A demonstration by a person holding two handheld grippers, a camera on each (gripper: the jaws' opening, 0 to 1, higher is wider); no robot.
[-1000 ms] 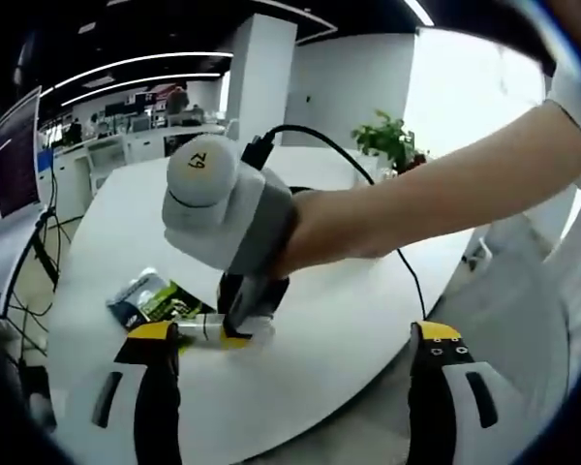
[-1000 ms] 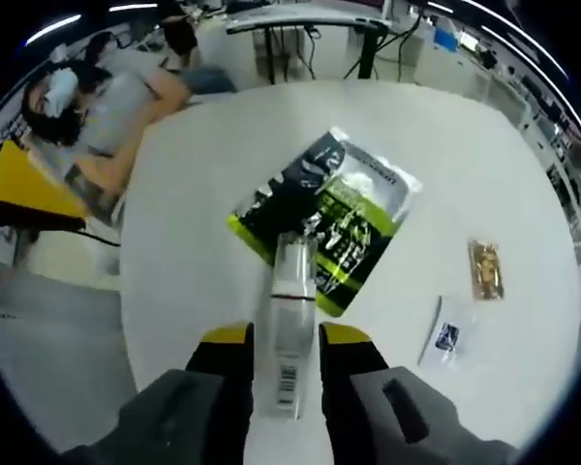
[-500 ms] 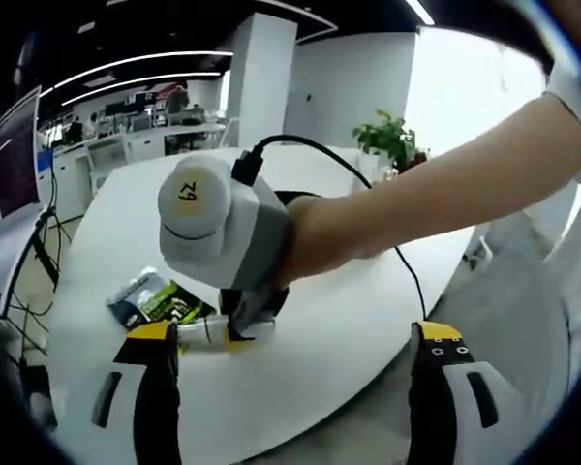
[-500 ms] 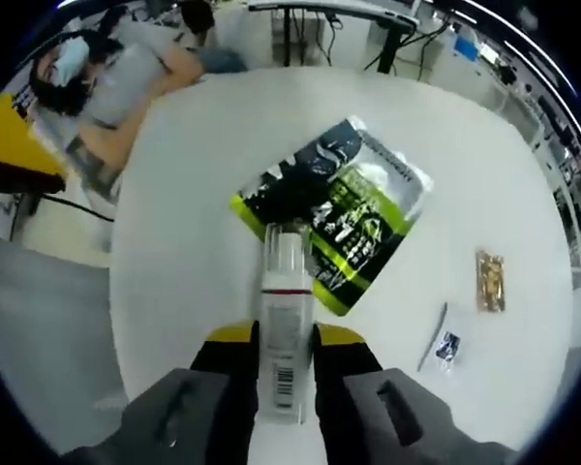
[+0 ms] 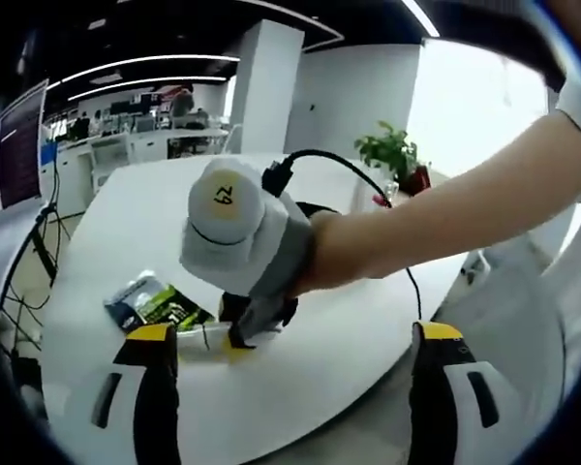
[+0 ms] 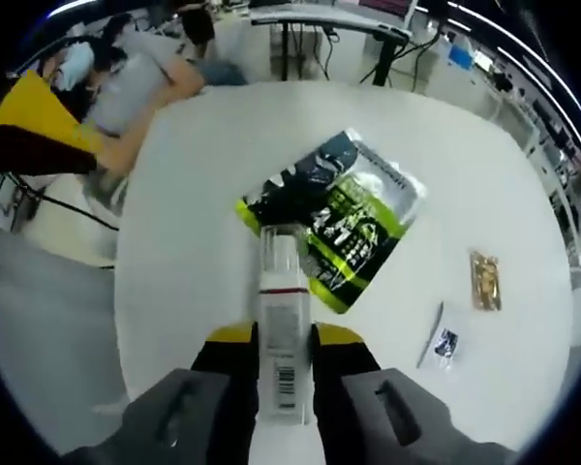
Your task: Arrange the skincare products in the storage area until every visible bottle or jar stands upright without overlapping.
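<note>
While held wide apart with nothing between the jaws, hangs idle off the near edge of the round white surface (image 5: pixel 349 329): so much for the left tool (image 5: pixel 295 387) in the left gripper view. Beyond it, the right tool (image 5: pixel 238 334), reaching in from the right on a person's bare arm and tipped a little more upright than a second ago, but no higher. Under its tips, a white tube (image 5: pixel 198 339) still lying low along the surface, just right of a green-and-black pouch (image 5: pixel 153 302). Far right, a potted plant (image 5: pixel 392 155).

In the right gripper view, the right tool (image 6: pixel 283 344) clamped on the tube's (image 6: pixel 281 281) barcoded tail, as before. Tube white with a red band and a clear cap, pointing away, cap end over the near corner of the pouch (image 6: pixel 341 225). Well right of it, a small gold sachet (image 6: pixel 482 281) and a small clear packet (image 6: pixel 445 341).

Little altered, then, beyond a slight roll and shift of the hand. By judgement, gripped but not yet stood up: swing onto its cap or base still to do, clear of the pouch.
</note>
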